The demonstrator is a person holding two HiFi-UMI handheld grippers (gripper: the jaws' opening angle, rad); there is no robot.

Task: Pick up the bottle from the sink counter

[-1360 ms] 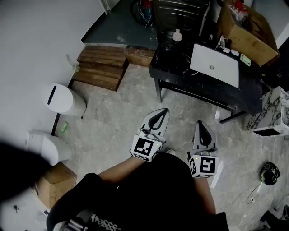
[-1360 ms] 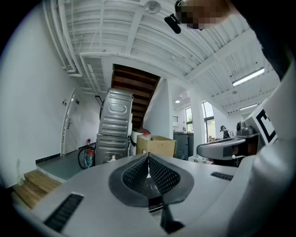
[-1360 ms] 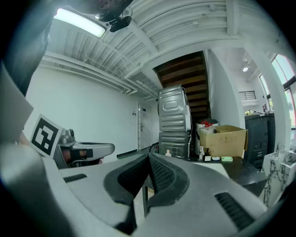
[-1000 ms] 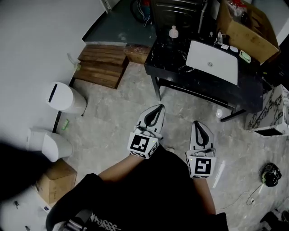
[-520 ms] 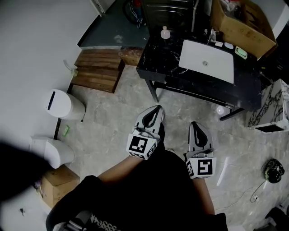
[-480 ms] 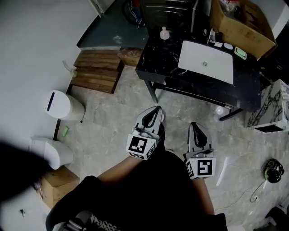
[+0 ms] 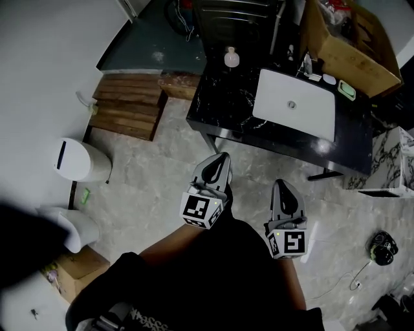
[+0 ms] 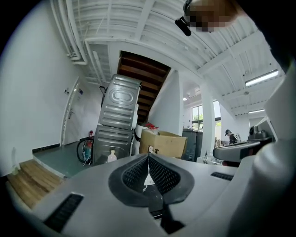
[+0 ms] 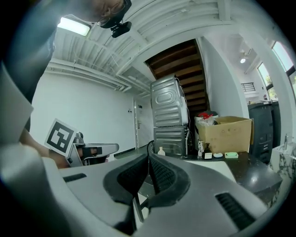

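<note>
A small pale bottle (image 7: 231, 57) with a round cap stands at the far left corner of the black sink counter (image 7: 226, 106). It shows tiny in the left gripper view (image 8: 111, 157) and in the right gripper view (image 9: 161, 151). My left gripper (image 7: 222, 157) is held low in front of me, well short of the counter, shut with nothing in it. Beside it my right gripper (image 7: 282, 185) is shut and empty too. In both gripper views the jaw tips meet.
A white basin (image 7: 294, 111) is set into the counter, with a faucet and small items behind it. A cardboard box (image 7: 346, 39) stands at the back right, a metal cabinet (image 7: 236, 16) behind the bottle. Wooden steps (image 7: 126, 114) and a white bin (image 7: 77, 160) lie left.
The counter and bottle have shifted left and nearer in the head view as the person steps forward. Both grippers stay shut and keep their place before the body.
</note>
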